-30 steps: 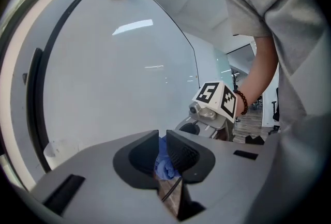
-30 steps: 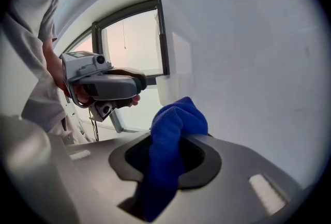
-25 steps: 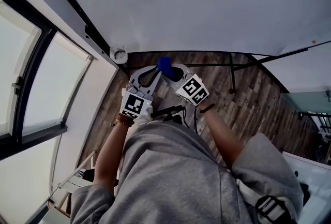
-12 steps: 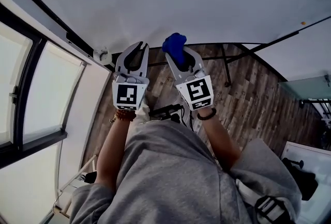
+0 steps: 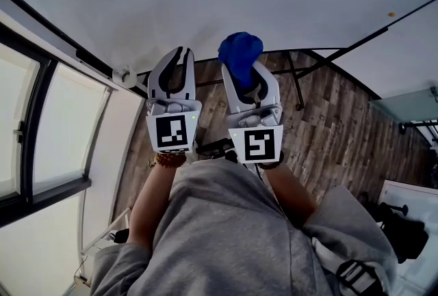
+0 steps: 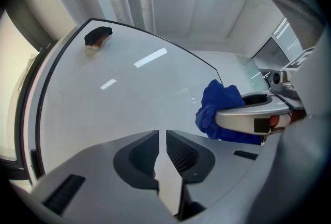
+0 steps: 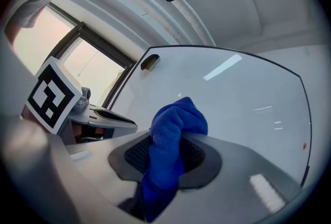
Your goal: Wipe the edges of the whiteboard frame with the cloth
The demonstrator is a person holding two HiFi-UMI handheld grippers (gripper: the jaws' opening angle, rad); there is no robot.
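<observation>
Right gripper (image 5: 241, 68) is shown clamped on the blue cloth (image 5: 239, 54); left gripper (image 5: 176, 59) is held nearly closed, empty. The whiteboard frame (image 5: 205, 66) is seen running left–right at centre frame, directly ahead of the cloth; contact cannot be confirmed.

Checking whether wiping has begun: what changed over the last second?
The right gripper lifted the blue cloth up to the lower edge of the whiteboard. The left gripper, close against it a second ago, drew aside and rose alongside. Unchanged: the cloth stays clamped in the right gripper; the left gripper is shut and empty.
</observation>
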